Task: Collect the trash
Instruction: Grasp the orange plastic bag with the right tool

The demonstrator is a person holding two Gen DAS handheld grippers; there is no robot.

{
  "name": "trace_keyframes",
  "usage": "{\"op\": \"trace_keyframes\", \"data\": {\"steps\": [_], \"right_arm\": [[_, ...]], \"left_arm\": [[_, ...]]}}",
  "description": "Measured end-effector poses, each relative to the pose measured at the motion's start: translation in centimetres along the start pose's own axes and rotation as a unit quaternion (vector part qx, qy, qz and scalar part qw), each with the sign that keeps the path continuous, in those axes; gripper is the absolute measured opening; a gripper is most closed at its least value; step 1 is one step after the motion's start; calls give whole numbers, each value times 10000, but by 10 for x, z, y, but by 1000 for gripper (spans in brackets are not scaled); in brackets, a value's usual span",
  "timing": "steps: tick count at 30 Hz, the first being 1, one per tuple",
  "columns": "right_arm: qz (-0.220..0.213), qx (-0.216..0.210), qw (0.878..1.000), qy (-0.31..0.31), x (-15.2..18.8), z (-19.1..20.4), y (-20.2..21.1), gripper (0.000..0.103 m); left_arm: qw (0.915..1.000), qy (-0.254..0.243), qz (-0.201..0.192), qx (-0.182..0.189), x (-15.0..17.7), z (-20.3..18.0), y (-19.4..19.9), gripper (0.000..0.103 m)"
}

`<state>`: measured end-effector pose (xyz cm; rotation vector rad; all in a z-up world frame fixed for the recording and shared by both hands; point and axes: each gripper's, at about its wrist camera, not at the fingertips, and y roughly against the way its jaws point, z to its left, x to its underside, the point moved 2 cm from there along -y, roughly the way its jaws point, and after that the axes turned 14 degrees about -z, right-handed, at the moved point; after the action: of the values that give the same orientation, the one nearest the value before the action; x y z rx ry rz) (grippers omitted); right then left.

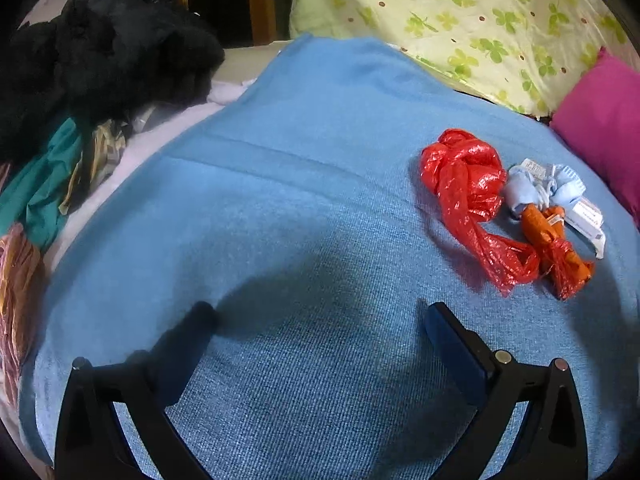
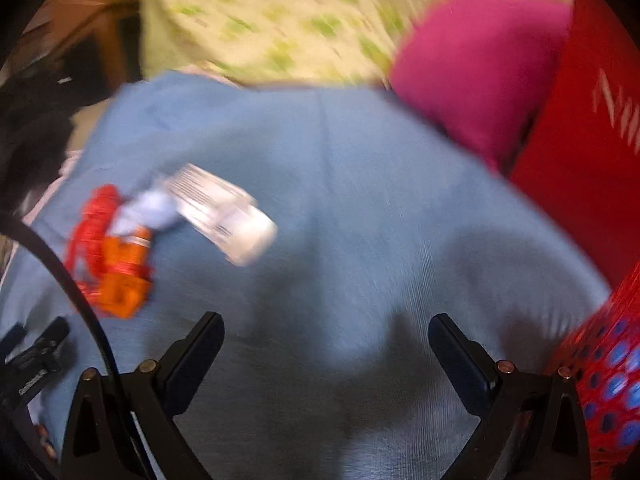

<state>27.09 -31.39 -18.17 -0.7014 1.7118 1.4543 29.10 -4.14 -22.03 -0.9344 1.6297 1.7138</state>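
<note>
Two grippers, left (image 1: 318,320) and right (image 2: 326,330), both spread wide, grasping nothing, above blue blanket (image 1: 280,200). Trash pile at two o'clock in left view: red bag (image 1: 470,196) twisted, long axis toward five o'clock, touching orange wrapper (image 1: 554,240), white box (image 2: 224,212).

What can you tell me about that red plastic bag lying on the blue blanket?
The red bag is thin, shiny, crinkled plastic, knotted into a ball at one end with a twisted tail trailing toward the camera. It lies loose on the blue blanket, at the left edge of a small trash pile, beside a light blue scrap and an orange wrapper, which its tail seems to touch. Neither gripper touches it.
</note>
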Motion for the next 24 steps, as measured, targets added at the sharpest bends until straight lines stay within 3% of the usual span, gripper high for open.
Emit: {"op": "trace_keyframes", "data": {"steps": [4,7,11,13,15,18,22,24], "right_arm": [[-651,-725,9950,202,-16,25,29,103],[-419,-1272,9910,54,-19,39,22,103],[-207,-1607,9865,-227,-26,53,3,99],[-71,-1748,9839,-368,-26,60,-7,78],[209,-1873,9808,-502,-24,67,-21,65],[564,-2047,9754,-599,-17,76,-37,64],[857,-2134,9704,-738,-13,88,-53,49],[912,-2187,9679,-841,-10,91,-60,48]], "left_arm": [[10000,-31,-19,-25,2,-10,-1,103],[10000,-39,-20,-30,0,-11,-2,103],[10000,-35,-20,-29,2,-11,-1,103],[10000,-35,-21,-30,2,-10,-1,103],[10000,-35,-21,-31,2,-10,-1,103],[10000,-36,-20,-32,2,-11,-1,103],[10000,-57,-28,-55,2,-12,0,103],[10000,-44,-18,-47,1,-11,0,103]]}}
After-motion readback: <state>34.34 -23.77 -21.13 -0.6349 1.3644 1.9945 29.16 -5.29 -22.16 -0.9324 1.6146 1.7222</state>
